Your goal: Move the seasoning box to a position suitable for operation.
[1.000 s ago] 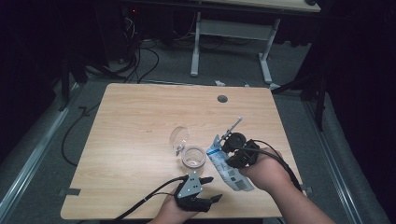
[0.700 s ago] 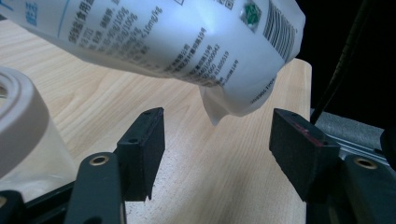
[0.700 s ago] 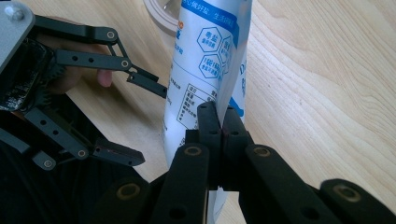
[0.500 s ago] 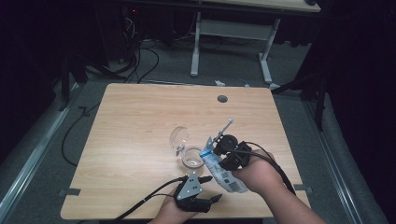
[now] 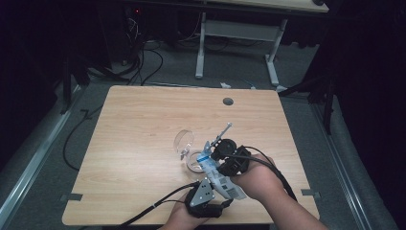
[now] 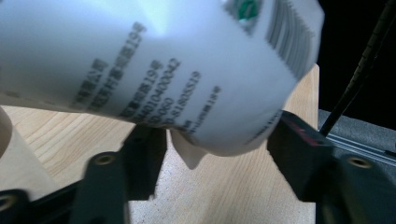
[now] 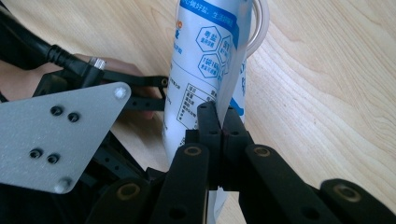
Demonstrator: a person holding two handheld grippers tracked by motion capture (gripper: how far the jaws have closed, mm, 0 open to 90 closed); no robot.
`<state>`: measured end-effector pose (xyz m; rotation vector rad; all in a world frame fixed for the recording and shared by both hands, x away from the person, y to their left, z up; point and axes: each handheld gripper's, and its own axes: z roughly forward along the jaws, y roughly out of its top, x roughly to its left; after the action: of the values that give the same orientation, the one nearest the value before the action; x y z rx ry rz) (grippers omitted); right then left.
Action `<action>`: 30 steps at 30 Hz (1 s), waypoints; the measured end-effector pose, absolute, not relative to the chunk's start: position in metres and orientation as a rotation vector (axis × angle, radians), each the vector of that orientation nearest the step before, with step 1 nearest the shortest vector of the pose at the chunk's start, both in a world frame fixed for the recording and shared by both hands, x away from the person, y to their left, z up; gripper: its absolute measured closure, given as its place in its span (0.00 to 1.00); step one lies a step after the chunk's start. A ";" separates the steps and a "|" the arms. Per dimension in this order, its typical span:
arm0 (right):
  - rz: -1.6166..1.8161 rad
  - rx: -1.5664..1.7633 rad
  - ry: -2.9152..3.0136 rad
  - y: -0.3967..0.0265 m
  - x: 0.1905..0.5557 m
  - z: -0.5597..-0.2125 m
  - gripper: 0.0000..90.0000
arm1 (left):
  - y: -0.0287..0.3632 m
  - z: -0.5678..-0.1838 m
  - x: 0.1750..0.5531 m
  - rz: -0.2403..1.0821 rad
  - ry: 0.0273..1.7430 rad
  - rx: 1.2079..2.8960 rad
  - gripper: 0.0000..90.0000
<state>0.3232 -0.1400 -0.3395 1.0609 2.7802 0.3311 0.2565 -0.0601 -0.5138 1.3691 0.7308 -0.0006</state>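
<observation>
Salt bag beside clear cup

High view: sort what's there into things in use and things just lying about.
In use:
- white and blue bag, pinched by the right hand-held gripper
- left hand-held gripper, open, the bag's end between its jaws
- clear cup under the bag's top

Lying about:
- round lid beside the cup
- cables on the floor

One wooden table, one white-and-blue pouch, one clear glass and two claws.
</observation>
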 end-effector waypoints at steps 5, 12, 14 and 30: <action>0.330 1.046 2.787 -0.138 0.324 -0.341 1.00 | -0.058 -0.515 0.255 0.031 0.728 1.383 0.53; 0.329 1.048 2.788 -0.136 0.325 -0.340 1.00 | -0.051 -0.511 0.252 0.038 0.731 1.387 0.57; 0.335 1.045 2.787 -0.134 0.326 -0.339 1.00 | -0.049 -0.509 0.252 0.040 0.733 1.388 0.58; 0.409 1.087 2.751 -0.136 0.331 -0.347 0.97 | -0.045 -0.502 0.258 -0.028 0.765 1.379 0.63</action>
<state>0.3306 -0.1359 -0.3472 1.0866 2.7506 0.4086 0.2579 -0.0454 -0.5019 1.3793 0.7651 -0.0276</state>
